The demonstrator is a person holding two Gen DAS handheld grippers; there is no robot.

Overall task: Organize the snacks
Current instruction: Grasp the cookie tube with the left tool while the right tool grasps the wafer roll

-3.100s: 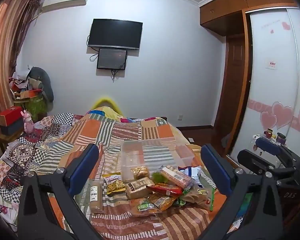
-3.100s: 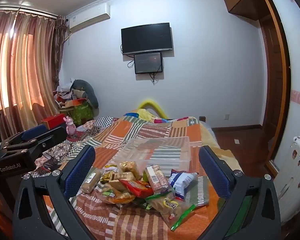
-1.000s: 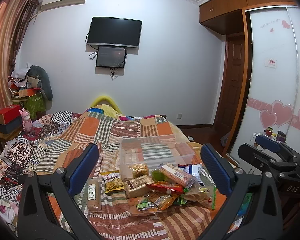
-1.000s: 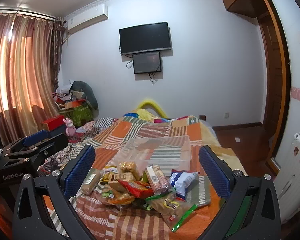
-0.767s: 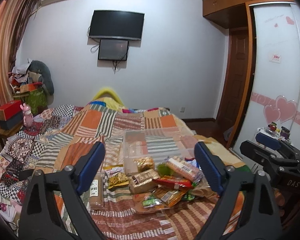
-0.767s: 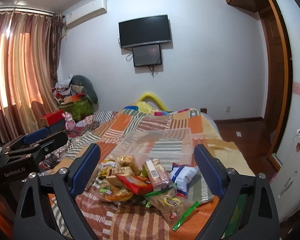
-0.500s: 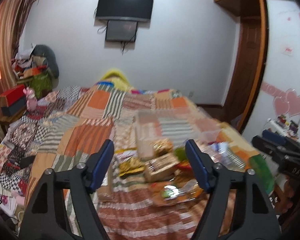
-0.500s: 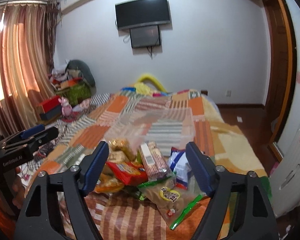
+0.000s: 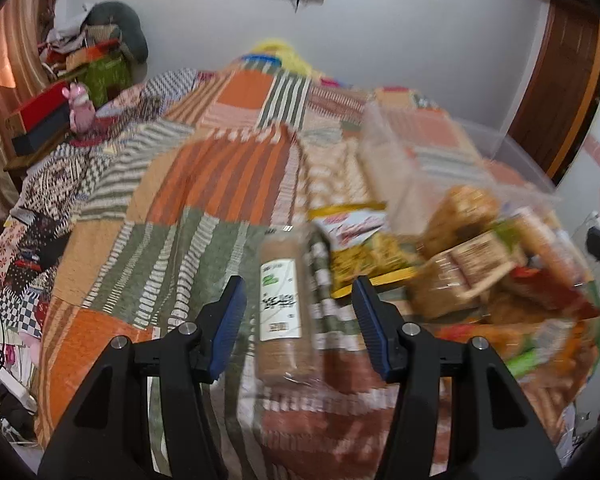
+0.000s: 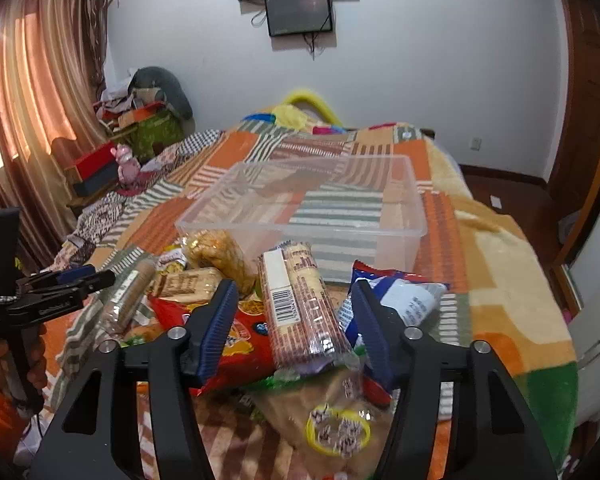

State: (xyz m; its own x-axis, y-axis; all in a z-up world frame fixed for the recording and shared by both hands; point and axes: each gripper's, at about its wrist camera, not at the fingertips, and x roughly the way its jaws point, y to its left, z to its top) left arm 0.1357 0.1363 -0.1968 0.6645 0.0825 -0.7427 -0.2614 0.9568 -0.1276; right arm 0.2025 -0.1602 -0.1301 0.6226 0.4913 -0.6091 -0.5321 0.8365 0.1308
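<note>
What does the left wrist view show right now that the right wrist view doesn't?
Left wrist only: the left gripper open, fingers either side of the brown cracker tube. Right wrist only: the right gripper open around the long biscuit pack, and the blue-white bag. Both show the clear bin and the snack pile.

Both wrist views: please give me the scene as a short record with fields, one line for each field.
place: patchwork quilt on a bed
container: clear plastic box, nothing seen inside
left gripper: open, straddling a brown biscuit roll, not gripping it
right gripper: open, either side of a long cracker pack, pads apart from it
other snacks: red bag, blue-white bag, piled before the box
</note>
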